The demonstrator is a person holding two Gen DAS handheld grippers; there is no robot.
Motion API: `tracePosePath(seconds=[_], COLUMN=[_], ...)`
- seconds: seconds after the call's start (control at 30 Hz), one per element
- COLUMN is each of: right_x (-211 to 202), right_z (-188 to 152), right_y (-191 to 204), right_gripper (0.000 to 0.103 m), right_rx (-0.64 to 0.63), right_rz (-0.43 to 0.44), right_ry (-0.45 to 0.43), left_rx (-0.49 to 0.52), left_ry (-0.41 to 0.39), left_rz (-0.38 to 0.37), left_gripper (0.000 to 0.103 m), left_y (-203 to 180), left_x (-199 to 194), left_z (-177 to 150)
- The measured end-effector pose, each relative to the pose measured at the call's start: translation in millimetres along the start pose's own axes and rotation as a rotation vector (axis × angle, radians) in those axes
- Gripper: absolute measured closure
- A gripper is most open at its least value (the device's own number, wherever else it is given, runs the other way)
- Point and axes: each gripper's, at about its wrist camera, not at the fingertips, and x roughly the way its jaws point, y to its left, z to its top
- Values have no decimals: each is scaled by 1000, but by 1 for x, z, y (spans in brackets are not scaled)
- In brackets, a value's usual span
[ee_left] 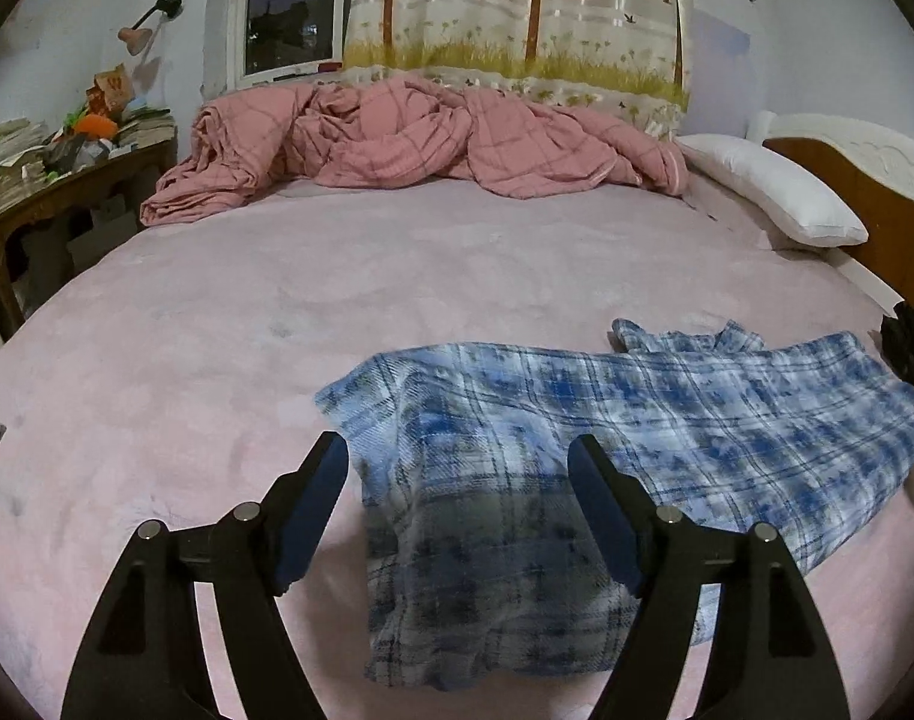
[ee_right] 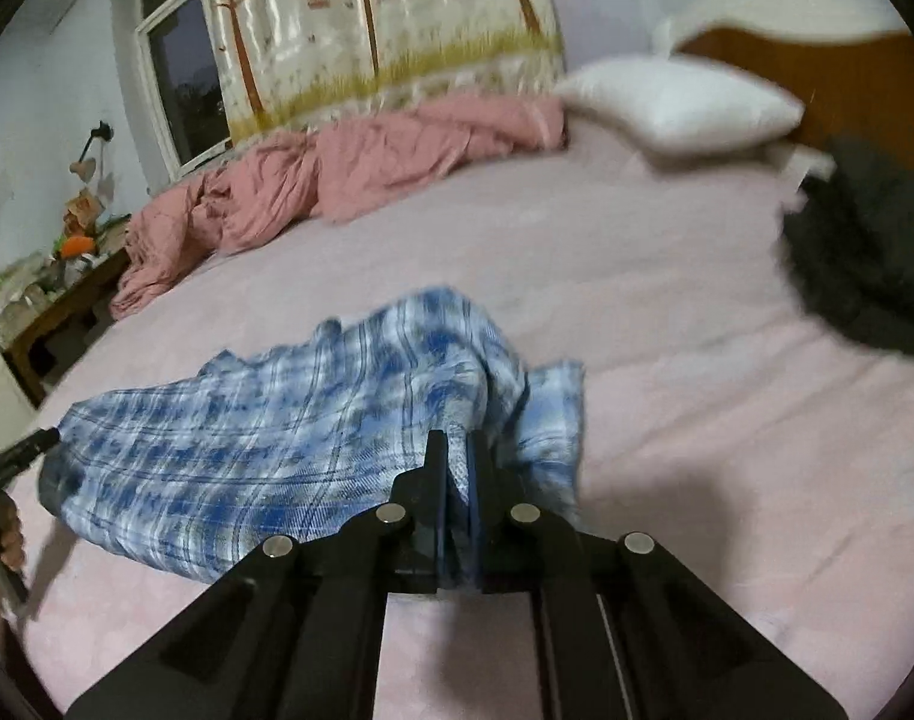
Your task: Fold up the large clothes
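Nearest in the right wrist view, the right gripper (ee_right: 457, 450) has its jaws pressed together on a bunched edge of the blue plaid shirt (ee_right: 288, 420), lifting that part into a ridge above the bed. From the pinch the cloth spreads left across the pink bedsheet (ee_right: 667, 312), and a loose flap hangs to the right of the fingers. At the far left edge of this view a hand (ee_right: 6, 534) grips a dark handle, with a black tip touching the shirt's left end.

In the left wrist view, the left gripper (ee_left: 460, 456) hovers with its jaws spread wide and nothing between them; the blue plaid shirt (ee_left: 637, 438) lies below and beyond the fingertips, its near corner draped toward the camera and the rest stretched rightward over the sheet. A dark object at the right edge meets the shirt's far end.

Further on, the bedsheet runs bare to a rumpled pink checked quilt (ee_left: 408, 138) heaped along the far side. A white pillow (ee_left: 775, 192) rests against the wooden headboard (ee_left: 865, 204) at right; a dark garment (ee_right: 865, 252) lies near the pillow in the right view. At left a wooden side table (ee_left: 48, 192) carries stacked books and papers. Behind the quilt hang a tree-printed curtain (ee_left: 517, 18) and a window (ee_left: 294, 6).
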Motion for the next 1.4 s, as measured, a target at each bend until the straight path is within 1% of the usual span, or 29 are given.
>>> tracePosePath(seconds=[0.07, 0.1, 0.13, 0.2, 0.27, 0.33, 0.37, 0.4, 0.43, 0.47, 0.53, 0.6, 0.63, 0.7, 0.73, 0.8, 0.83, 0.87, 0.9, 0.93, 0.97, 1.03, 1.07, 1.13, 1.2, 1.23, 1.3, 1.33, 1.4], right_x=[-12, -13, -10, 12, 22, 13, 7, 0, -3, -3, 5, 18, 30, 56, 63, 90, 98, 106, 111, 113, 110, 101, 92, 75, 65, 67, 77, 90, 103], right_z=[-4, -10, -14, -27, -31, -25, -20, -15, -9, -3, 14, 28, 38, 49, 50, 52, 51, 49, 45, 43, 40, 41, 44, 52, 56, 57, 54, 49, 40], right_y=[10, 8, 6, 2, -2, -6, -11, -15, -18, -19, -22, -25, -26, -28, -31, -36, -38, -39, -39, -39, -37, -34, -27, -12, 3, 8, 7, 1, -11], right_gripper=[97, 97, 97, 97, 97, 95, 86, 80, 67, 55, 54, 54, 54, 54, 54, 54, 53, 53, 53, 68, 93, 93, 93, 93, 93, 93, 93, 93, 92], right_rx=[-8, 19, 31, 9, 8, 41, 73, 108, 121, 118, 107, 101, 79, 50, 51, 57, 46, 36, 27, 19, 5, -23, -51, -109, -178, -214, -236, -207, -142], right_rz=[-80, -91, -100, -139, -117, -89, -70, -68, -87, -99, -108, -71, -43, -25, -6, 103, 141, 138, 114, 108, 127, 111, 76, 11, -49, -81, -129, -146, -152], right_ry=[48, 82, 104, 198, 247, 199, 160, 108, 68, 45, 27, 41, 69, 132, 151, 202, 229, 244, 246, 237, 210, 142, 96, 18, -31, -27, 18, 68, 134], left_rx=[-5, -5, -6, -12, -32, -56, -67, -80, -96, -116, -153, -178, -184, -187, -184, -172, -166, -158, -152, -145, -135, -113, -106, -96, -96, -92, -93, -93, -86], left_ry=[-3, -2, -1, 23, 49, 68, 71, 72, 76, 80, 89, 97, 97, 95, 93, 89, 88, 87, 87, 86, 81, 20, -25, -72, -85, -78, -54, -45, -43], left_rz=[-12, -7, 3, 23, 48, 35, 27, 17, 6, -10, -34, -45, -48, -49, -48, -42, -39, -34, -30, -30, -31, 6, 29, 13, -9, -15, -20, -22, -14], left_gripper=[29, 29, 29, 29, 29, 29, 29, 29, 29, 29, 29, 29, 29, 29, 29, 29, 29, 29, 29, 29, 29, 29, 29, 29, 29, 29, 29, 29, 29], left_y=[2, 4, 4, 7, 10, 17, 20, 23, 26, 29, 34, 37, 39, 39, 39, 37, 36, 35, 34, 32, 31, 27, 25, 25, 25, 24, 24, 23, 22], left_x=[-2, -3, -3, 2, 9, 15, 16, 17, 19, 21, 25, 29, 30, 30, 30, 30, 30, 31, 31, 31, 31, 22, 15, 5, -1, -1, 0, 1, 2], left_z=[0, -2, -2, -2, -3, -4, -4, -4, -4, -4, -4, -5, -5, -5, -5, -6, -6, -6, -6, -6, -6, -4, -2, 1, 3, 4, 3, 2, 0])
